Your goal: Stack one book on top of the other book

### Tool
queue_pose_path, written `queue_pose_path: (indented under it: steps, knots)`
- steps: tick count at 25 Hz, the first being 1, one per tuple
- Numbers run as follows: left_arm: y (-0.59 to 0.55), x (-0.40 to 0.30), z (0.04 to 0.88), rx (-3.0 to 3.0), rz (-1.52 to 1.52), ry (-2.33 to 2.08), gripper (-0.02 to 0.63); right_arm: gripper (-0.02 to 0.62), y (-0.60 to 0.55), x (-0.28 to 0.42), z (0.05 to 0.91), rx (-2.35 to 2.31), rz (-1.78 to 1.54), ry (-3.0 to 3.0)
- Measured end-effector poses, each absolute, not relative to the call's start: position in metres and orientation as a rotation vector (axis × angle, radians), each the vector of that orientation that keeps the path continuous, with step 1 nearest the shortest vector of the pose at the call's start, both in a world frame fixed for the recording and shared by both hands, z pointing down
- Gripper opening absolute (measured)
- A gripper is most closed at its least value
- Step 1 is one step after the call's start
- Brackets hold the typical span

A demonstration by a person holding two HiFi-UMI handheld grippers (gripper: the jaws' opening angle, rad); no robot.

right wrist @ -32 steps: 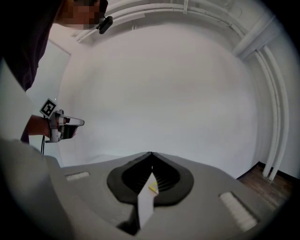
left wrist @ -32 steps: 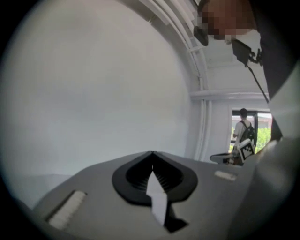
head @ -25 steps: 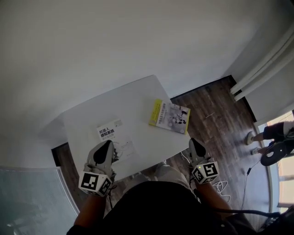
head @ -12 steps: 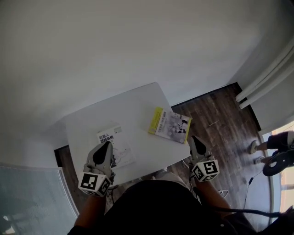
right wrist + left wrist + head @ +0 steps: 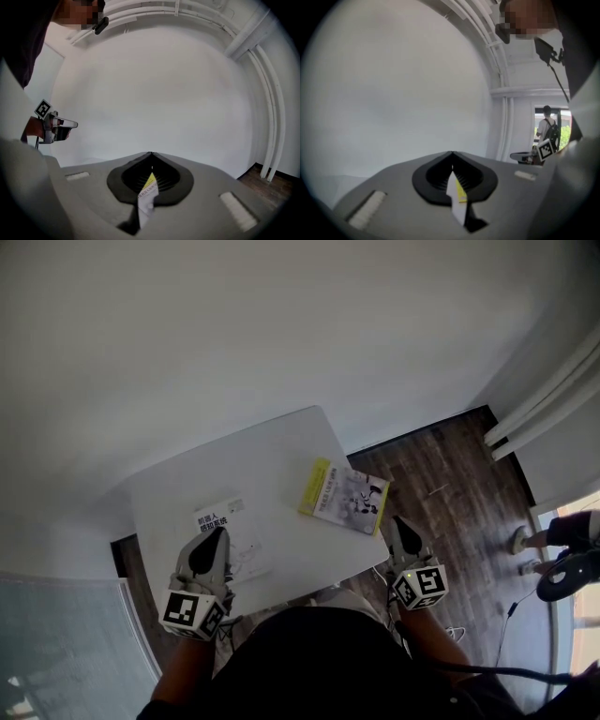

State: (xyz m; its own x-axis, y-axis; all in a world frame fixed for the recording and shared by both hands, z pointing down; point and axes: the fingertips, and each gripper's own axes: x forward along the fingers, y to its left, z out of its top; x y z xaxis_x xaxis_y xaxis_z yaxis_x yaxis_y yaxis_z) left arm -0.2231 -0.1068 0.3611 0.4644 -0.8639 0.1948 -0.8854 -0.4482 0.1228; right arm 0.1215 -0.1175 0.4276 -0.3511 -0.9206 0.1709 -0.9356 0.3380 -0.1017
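Two books lie on the white table point(image 5: 272, 451). The white book point(image 5: 246, 542) lies at the near left, the yellow-and-white book point(image 5: 343, 498) at the right. My left gripper point(image 5: 221, 532) hovers over the white book's near left part and hides it; its jaws are shut and empty. My right gripper point(image 5: 397, 520) is shut too, just off the table's right edge beside the yellow book's near corner. In the left gripper view, the left gripper point(image 5: 451, 165) shows only a sliver of white and yellow below its tips. In the right gripper view, the right gripper point(image 5: 151, 165) shows a strip of the yellow book point(image 5: 149, 186).
Dark wood floor point(image 5: 450, 484) lies right of the table, with white pipes point(image 5: 539, 404) up the wall and cables point(image 5: 455, 624) by my feet. A person's feet point(image 5: 525, 540) stand at the far right. A glass panel point(image 5: 66, 643) is at the lower left.
Both grippers have edged forward toward the books; the right one now sits alongside the yellow book's near corner. Both books lie as before and both jaws stay shut.
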Motion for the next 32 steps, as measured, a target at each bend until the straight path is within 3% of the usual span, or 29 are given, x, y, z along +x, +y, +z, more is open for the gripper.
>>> queue_pose_path:
  steps: [32]
  knots:
    - [-0.149, -0.177, 0.382, 2.424, 0.241, -1.477, 0.006, 0.002, -0.151, 0.148, 0.487, 1.661, 0.460, -2.473]
